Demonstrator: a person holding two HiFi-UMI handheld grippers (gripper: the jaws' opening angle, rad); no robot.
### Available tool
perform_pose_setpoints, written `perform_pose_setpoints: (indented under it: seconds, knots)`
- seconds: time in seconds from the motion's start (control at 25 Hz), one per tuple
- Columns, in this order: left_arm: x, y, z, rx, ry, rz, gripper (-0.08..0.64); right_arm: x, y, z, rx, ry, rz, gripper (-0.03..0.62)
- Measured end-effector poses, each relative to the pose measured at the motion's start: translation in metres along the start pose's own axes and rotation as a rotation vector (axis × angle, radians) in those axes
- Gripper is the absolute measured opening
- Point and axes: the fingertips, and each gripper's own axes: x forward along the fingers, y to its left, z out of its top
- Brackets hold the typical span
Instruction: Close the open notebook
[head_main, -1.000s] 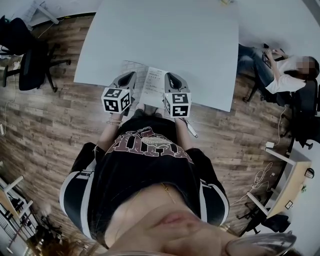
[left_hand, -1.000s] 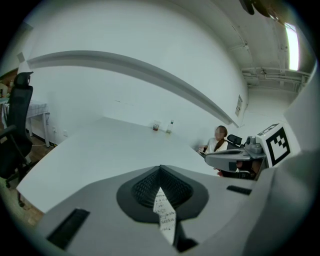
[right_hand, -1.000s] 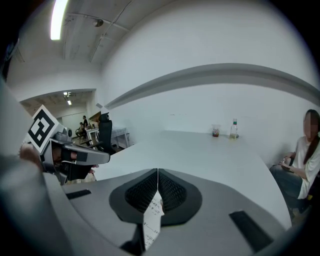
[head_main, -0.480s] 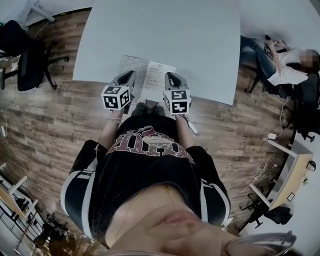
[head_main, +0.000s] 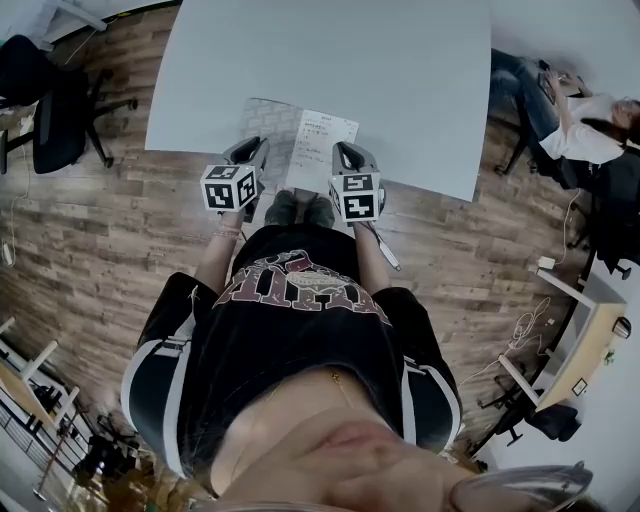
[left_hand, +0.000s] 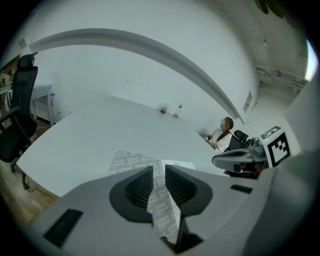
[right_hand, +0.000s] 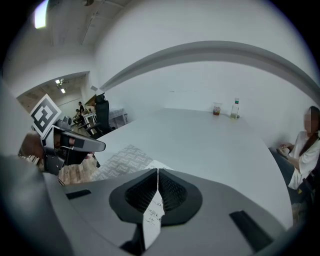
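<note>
Notebook (head_main: 300, 150) lies open at the near edge of the pale surface (head_main: 400, 60), a grey patterned leaf on its left and a white handwritten page on its right. The left hand-held gripper (head_main: 256, 148) hovers at the patterned side. Its jaws are opening, with a narrow gap between them and nothing gripped; only the leaf below shows through. The right hand-held gripper (head_main: 343, 152) hovers at the written page, clenched shut and empty.

The step looks like the approach before the grasp. To do it well, the left jaws should probably widen further and slip over the outer edge of the patterned leaf. They should pinch only that leaf, then swing it over the spine onto the written page. The right one could press the other half flat so the book does not slide off the near edge.

Counted: one notebook, two hand-held grippers, one surface, one cup (right_hand: 216, 108) and one bottle (right_hand: 235, 107) at the far edge, one seated person (head_main: 585, 125) to the right.
</note>
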Motion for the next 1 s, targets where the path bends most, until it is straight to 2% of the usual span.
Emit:
perform_pose_setpoints:
  seconds: [0.48,1.0]
  knots:
    - [-0.002,0.032,-0.027,-0.01,0.076,0.05,0.143,0.019,0.001,-0.03,-0.021,0.099,-0.015,0.02]
    - [-0.004,0.068,-0.055,-0.022,0.166,0.088,0.183,0.035,-0.008,-0.057,0.005,0.178,-0.047,0.02]
